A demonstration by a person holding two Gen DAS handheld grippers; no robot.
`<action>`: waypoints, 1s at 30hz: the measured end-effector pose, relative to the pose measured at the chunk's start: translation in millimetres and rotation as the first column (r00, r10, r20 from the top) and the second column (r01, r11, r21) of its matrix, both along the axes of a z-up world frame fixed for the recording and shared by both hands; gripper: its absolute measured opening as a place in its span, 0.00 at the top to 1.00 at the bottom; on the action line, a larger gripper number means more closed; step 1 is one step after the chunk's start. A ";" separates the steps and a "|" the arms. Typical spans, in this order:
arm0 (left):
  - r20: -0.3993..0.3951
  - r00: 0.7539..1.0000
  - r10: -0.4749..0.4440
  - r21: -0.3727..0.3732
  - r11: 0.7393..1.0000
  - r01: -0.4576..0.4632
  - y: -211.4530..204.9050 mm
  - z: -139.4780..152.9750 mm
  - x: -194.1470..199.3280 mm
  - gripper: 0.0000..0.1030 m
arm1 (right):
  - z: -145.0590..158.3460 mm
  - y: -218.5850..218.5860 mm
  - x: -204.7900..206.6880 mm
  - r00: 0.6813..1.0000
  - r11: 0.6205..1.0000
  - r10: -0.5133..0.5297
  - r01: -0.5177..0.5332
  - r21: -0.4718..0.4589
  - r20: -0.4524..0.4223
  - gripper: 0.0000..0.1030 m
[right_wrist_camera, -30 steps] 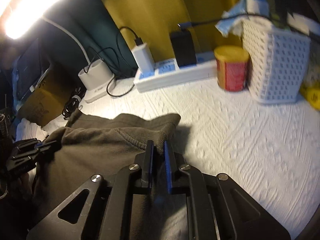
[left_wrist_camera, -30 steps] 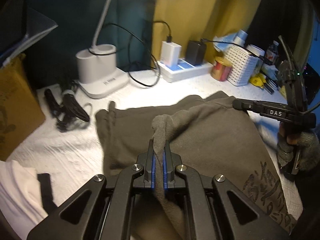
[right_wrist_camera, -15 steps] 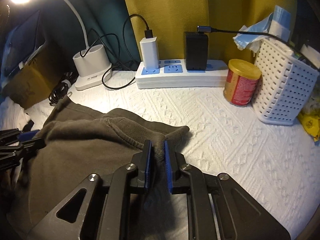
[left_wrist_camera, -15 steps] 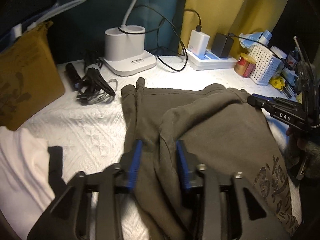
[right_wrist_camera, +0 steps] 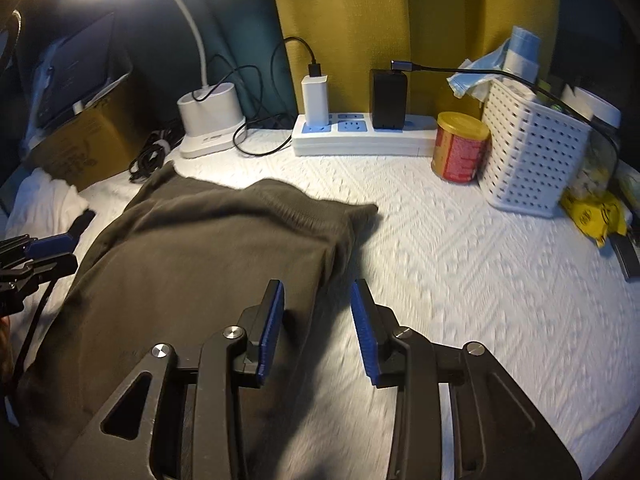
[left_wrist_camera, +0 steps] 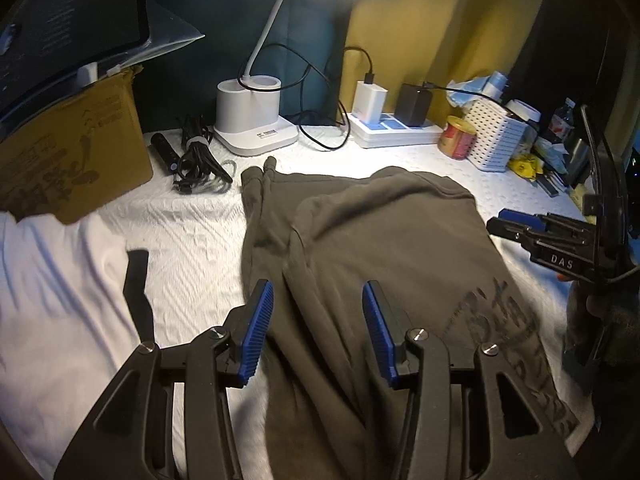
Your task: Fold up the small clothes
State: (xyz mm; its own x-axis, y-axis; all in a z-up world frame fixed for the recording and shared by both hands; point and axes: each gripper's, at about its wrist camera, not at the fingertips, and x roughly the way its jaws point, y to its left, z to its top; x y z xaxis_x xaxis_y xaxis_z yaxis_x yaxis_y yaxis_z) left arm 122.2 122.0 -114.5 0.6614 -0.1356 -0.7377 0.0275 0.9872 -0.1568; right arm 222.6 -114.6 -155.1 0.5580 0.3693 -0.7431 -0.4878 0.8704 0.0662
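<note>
Across the middle of the white bedspread (right_wrist_camera: 460, 248), one fold of the grey garment (left_wrist_camera: 380, 240) is laid down, further folds are judged outstanding, and it is released by the opening left gripper (left_wrist_camera: 318, 330) and right gripper (right_wrist_camera: 316, 328).

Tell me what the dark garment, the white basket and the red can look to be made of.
Garment: soft matte olive knit, likely cotton fleece; ribbed hem, limp folds.
Basket: white moulded plastic, going by its even grid of holes.
Can: probably metal, with a printed red label and yellow lid.
</note>
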 end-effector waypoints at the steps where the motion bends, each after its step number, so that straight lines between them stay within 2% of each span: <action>1: 0.001 1.000 -0.001 -0.004 1.000 0.001 -1.7 0.1 -5.0 0.48 | 0.6 -1.8 -7.6 1.000 1.000 0.002 -0.002 0.000 -0.001 0.64; 3: 0.008 1.000 -0.001 -0.013 1.000 0.001 -5.4 0.0 -16.6 0.36 | 0.9 -4.6 -20.7 1.000 1.000 0.006 -0.006 -0.001 -0.002 0.64; 4: 0.008 1.000 -0.002 -0.017 1.000 0.002 -6.8 -0.5 -21.0 0.35 | 1.1 -6.1 -28.1 1.000 1.000 0.009 -0.009 -0.002 -0.002 0.64; 11: -0.012 0.999 -0.031 -0.049 0.998 0.031 -21.3 -9.1 -51.6 0.35 | -0.6 -17.1 -69.4 1.000 1.000 0.020 -0.020 0.005 -0.013 0.64; 16: -0.056 0.996 -0.069 -0.072 0.995 0.065 -40.3 -22.6 -72.0 0.35 | -9.5 -31.1 -94.1 0.998 0.998 0.014 -0.010 0.058 -0.067 0.64; 19: -0.070 0.995 -0.077 -0.103 0.992 0.070 -42.1 -27.5 -87.2 0.35 | -15.2 -40.9 -111.2 0.995 0.997 0.012 -0.005 0.074 -0.096 0.64; 23: -0.074 0.993 -0.091 -0.100 0.991 0.084 -42.3 -32.2 -108.4 0.35 | -18.1 -52.0 -133.7 0.992 0.995 0.022 -0.010 0.101 -0.123 0.64; 28: -0.069 0.991 -0.111 -0.146 0.984 0.100 -37.2 -35.3 -123.5 0.35 | -18.9 -59.2 -156.7 0.988 0.991 0.024 -0.003 0.137 -0.150 0.64; 30: -0.064 0.991 -0.121 -0.131 0.985 0.112 -39.1 -35.2 -126.4 0.40 | -18.3 -58.2 -163.5 0.986 0.987 0.037 -0.011 0.160 -0.162 0.64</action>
State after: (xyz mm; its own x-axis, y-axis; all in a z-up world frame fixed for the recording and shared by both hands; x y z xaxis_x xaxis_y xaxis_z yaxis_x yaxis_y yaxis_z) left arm -4.2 82.9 -149.6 0.5821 -0.3037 -0.7543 0.1251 0.9500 -0.2860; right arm 59.2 -172.8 -173.3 0.4232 0.5016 -0.7545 -0.4798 0.8305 0.2829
